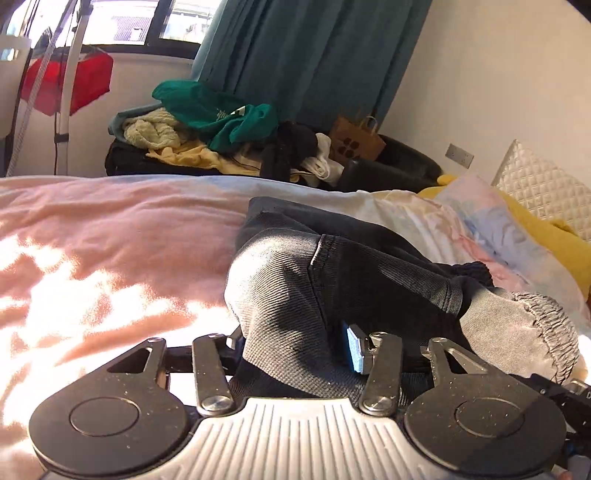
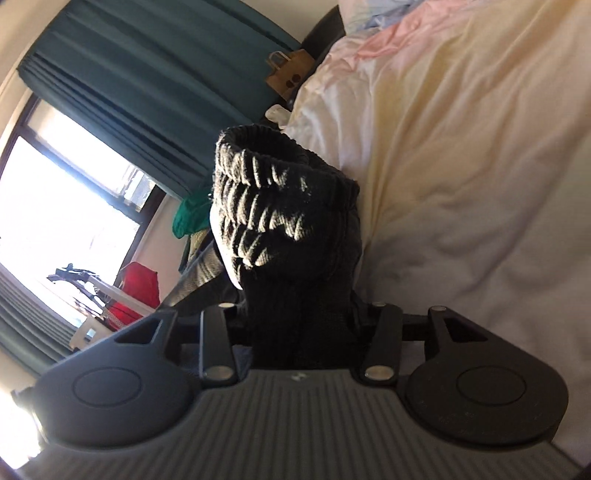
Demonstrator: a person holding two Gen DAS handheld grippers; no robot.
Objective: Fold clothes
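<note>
Trousers (image 1: 332,266) of dark grey denim, one pair, lie bunched on a bed (image 1: 110,240) under a pink and cream duvet, sunlight falling across both. Behind the bed hangs a teal curtain (image 1: 303,55) beside a window (image 1: 122,22). One heap of clothes (image 1: 207,125), topped by a green garment, sits at the foot of the curtain, next to one brown paper bag (image 1: 354,142). Two pillows rest at the far right: a pastel one (image 1: 491,225) and a quilted white one (image 1: 546,188).

Denim fills the gap of the left gripper (image 1: 295,347); one blue pad (image 1: 355,347) shows bare beside the cloth, so the jaws stand parted around it. Whether the right gripper (image 2: 303,325) pinches or merely brackets the elastic waistband (image 2: 266,192) rising between its jaws cannot be told, as the cloth hides both pads.
</note>
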